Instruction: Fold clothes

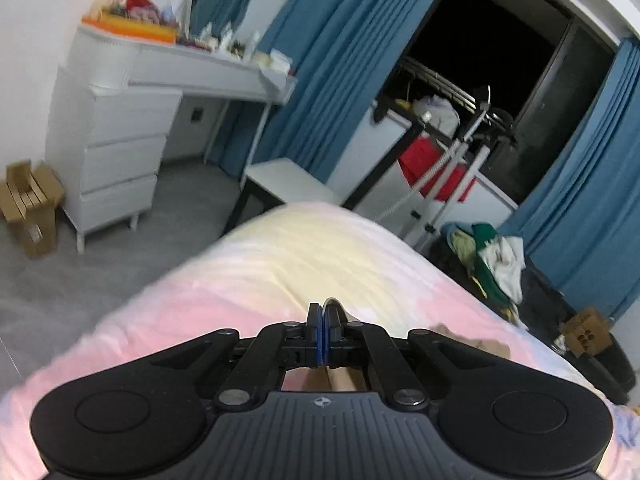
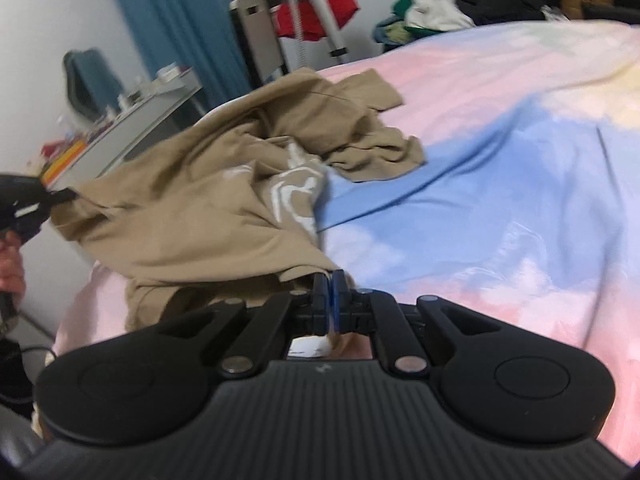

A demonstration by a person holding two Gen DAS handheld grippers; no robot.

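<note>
Garment: a tan T-shirt (image 2: 224,200) with a white print, crumpled and half lifted above the bed (image 2: 520,200) near its edge.
Left tongs (image 2: 70,196): pinched on one edge of the shirt, held out taut at the side.
Right tongs (image 2: 331,280): jaws closed, clamping the shirt's near edge.
Bedding: pink, blue and pale yellow cover.
Background: a heap of clothes (image 1: 496,256) beyond the bed, blue curtains (image 1: 344,40).

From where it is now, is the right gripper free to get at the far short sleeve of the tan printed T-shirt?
Probably not: the right gripper is shut on the tan printed T-shirt's near edge, and the far sleeve lies well beyond it across the pastel bedsheet.
</note>
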